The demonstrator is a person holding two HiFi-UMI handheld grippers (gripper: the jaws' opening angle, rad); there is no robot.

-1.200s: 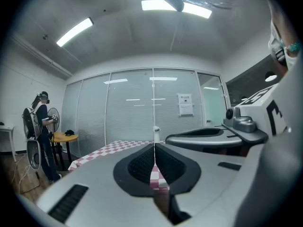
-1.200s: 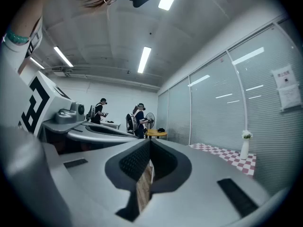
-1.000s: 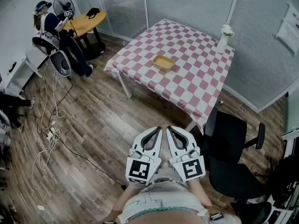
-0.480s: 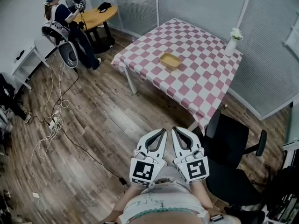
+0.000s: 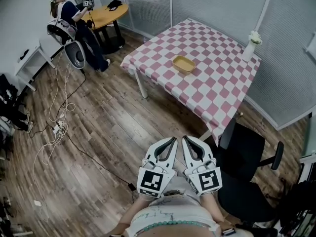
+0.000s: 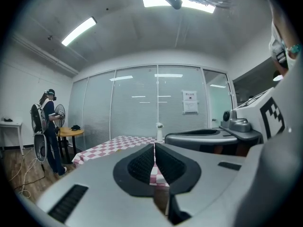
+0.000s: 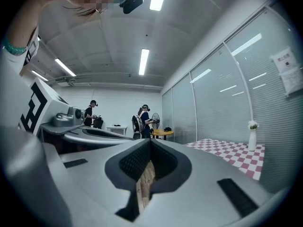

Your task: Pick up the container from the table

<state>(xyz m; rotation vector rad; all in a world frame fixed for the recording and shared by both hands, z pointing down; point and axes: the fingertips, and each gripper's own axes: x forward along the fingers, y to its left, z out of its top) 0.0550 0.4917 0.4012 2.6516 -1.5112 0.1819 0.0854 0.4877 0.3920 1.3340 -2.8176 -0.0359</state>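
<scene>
A shallow yellow container [image 5: 183, 63] lies on the pink-and-white checked table [image 5: 217, 98], well ahead of me in the head view. My left gripper [image 5: 171, 140] and right gripper [image 5: 187, 140] are held side by side close to my body, over the wooden floor, far short of the table. Both are shut with nothing between the jaws. In the left gripper view the left gripper [image 6: 154, 145] points toward the checked table [image 6: 113, 144]. The right gripper [image 7: 150, 141] points past the table's edge [image 7: 236, 156] in the right gripper view.
A white vase [image 5: 251, 44] with flowers stands at the table's far right corner. A black office chair [image 5: 247, 157] sits at the table's near side, just right of my grippers. A person [image 5: 74, 19] stands by a round wooden table [image 5: 106, 15] at far left. Cables [image 5: 57, 117] trail across the floor.
The table and container have shifted slightly right and nearer in the head view. Both grippers stay shut, held together in front of my body.
</scene>
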